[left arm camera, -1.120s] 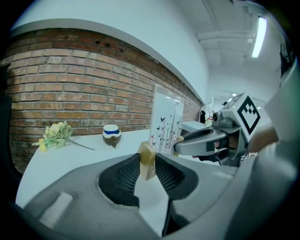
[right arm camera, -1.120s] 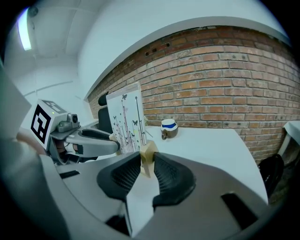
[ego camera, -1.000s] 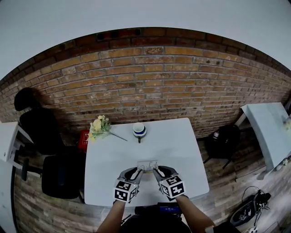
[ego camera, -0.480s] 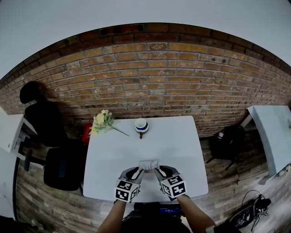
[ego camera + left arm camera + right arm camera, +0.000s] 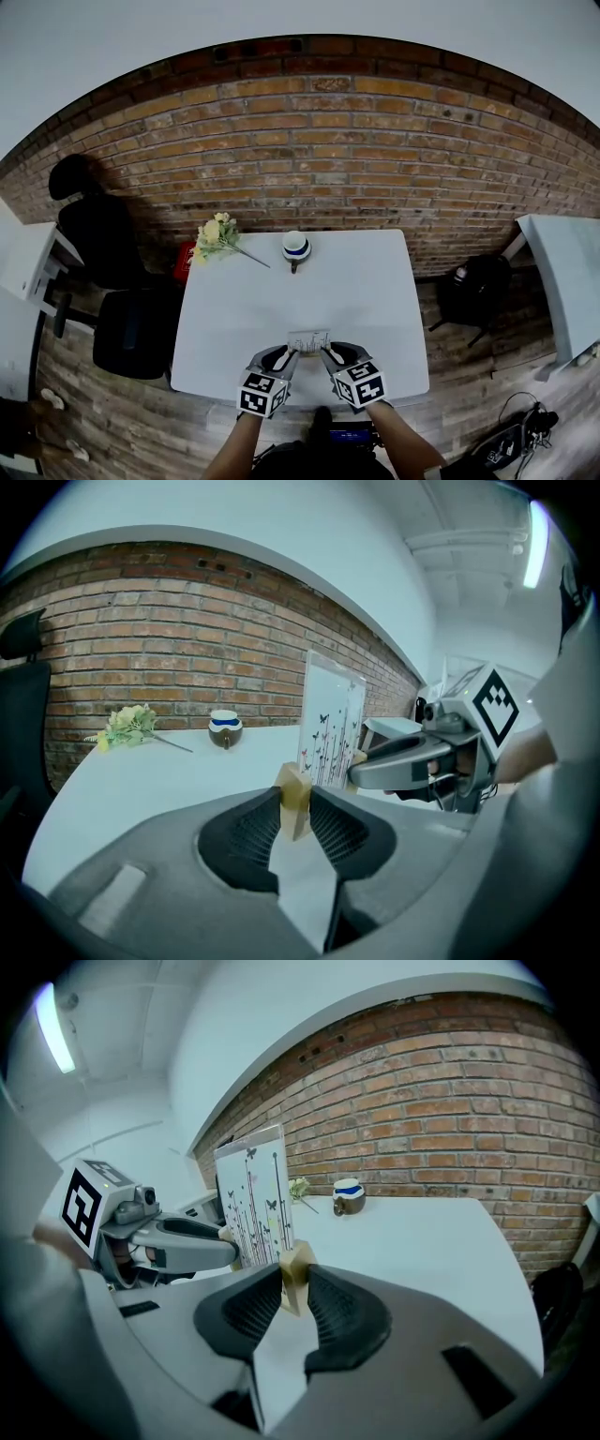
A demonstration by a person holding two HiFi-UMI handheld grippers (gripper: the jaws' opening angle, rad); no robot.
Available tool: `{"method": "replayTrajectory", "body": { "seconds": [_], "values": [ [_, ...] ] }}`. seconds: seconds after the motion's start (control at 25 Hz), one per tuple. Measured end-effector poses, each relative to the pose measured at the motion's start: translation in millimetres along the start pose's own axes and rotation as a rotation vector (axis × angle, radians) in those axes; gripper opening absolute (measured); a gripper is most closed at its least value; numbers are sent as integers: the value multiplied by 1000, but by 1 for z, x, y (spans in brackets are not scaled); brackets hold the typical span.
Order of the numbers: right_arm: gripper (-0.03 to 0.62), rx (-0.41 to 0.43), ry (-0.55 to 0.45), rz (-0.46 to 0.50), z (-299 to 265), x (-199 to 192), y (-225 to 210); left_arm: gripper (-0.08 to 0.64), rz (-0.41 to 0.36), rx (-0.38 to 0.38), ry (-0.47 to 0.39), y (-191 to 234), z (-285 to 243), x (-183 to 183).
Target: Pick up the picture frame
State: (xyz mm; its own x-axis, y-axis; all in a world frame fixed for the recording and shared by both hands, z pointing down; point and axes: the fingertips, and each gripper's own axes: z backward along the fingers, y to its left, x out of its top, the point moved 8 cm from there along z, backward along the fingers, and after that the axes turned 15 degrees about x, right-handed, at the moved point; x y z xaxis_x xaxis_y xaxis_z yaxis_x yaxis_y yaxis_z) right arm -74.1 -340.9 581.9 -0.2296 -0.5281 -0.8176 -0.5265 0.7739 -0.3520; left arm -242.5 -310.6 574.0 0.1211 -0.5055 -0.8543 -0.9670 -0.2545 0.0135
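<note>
The jaws of the left gripper are closed on the picture frame: its black ribbed pads pinch the frame's tan wooden edge from both sides. The jaws of the right gripper are clamped the same way on the tan wood at the frame's other end, with no gap between pad and wood. The frame stands upright between the two grippers, a pale panel printed with thin stems and small butterflies, and each gripper view shows the opposite gripper reaching in to the far side of it. In the head view the frame sits at the near edge of the white table, just in front of the person, with the left gripper on its left end and the right gripper on its right end, their marker cubes towards the camera. No view shows whether the frame's base touches the tabletop. Well apart from it, at the far edge of the table, a white cup with a blue band stands beside a small bunch of pale flowers lying flat. A brick wall runs behind the table, and a black chair stands to the left of it.
</note>
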Motion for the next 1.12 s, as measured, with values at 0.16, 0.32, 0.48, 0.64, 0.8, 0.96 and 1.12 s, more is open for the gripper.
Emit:
{"method": "replayTrajectory", "body": {
  "seconds": [0.16, 0.32, 0.48, 0.64, 0.8, 0.96, 1.12],
  "values": [
    [95, -8, -7, 7, 7, -5, 13, 106, -2, -3, -12, -3, 13, -4],
    [94, -20, -15, 12, 13, -16, 34, 106, -6, -8, -25, -5, 33, -16],
    [94, -31, -16, 12, 21, -33, 62, 106, -8, -18, -32, -9, 60, -33],
    [94, -47, -19, 11, 34, -49, 90, 106, -13, -31, -40, -17, 87, -49],
    [94, -66, -27, -2, 50, -68, 117, 104, -18, -49, -48, -28, 114, -65],
    [94, -92, -32, -16, 73, -89, 141, 104, -19, -74, -50, -47, 140, -81],
    [94, -110, -28, -28, 96, -111, 161, 104, -22, -93, -45, -67, 162, -97]
  ]
}}
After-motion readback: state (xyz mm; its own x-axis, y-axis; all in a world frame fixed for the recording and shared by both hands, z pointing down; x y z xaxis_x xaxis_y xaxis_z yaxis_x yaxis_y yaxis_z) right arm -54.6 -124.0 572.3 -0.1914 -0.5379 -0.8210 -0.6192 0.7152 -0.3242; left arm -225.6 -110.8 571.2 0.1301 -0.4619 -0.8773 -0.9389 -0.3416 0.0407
